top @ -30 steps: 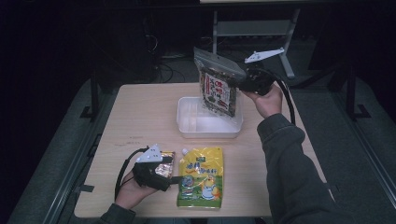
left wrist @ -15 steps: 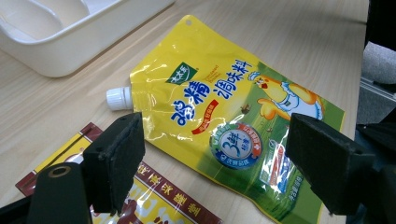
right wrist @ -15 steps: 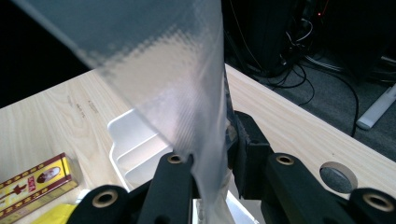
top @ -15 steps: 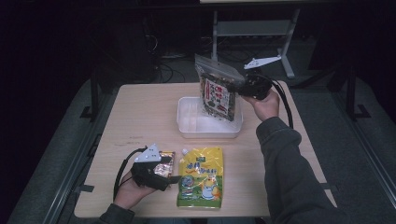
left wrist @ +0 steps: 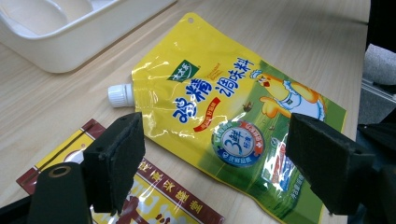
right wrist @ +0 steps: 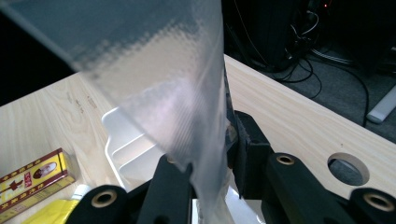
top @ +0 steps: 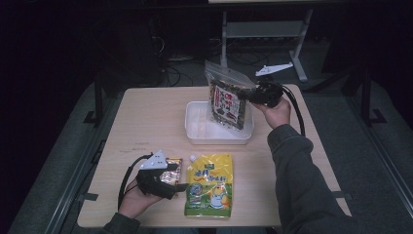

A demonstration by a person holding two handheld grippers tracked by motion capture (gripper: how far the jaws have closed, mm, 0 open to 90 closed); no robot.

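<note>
On the worktop [top: 146, 117] we see a white tray [top: 195, 127] at the far middle. We hold a clear snack bag [top: 227, 100] upright in our right claw [top: 249, 95], clamped on the bag's right edge, long axis vertical, its bottom hanging just above the tray, so the way ahead is straight down. Our left claw [top: 178, 185] sits open at the near left, just beside a yellow pouch [top: 209, 184] and a small red packet [top: 171, 171].

The high view is dim and dark beyond the lit table [top: 146, 122], glare streaks the yellow pouch [left wrist: 224, 121], and the clear bag [right wrist: 173, 93] close to the lens is blurred.
</note>
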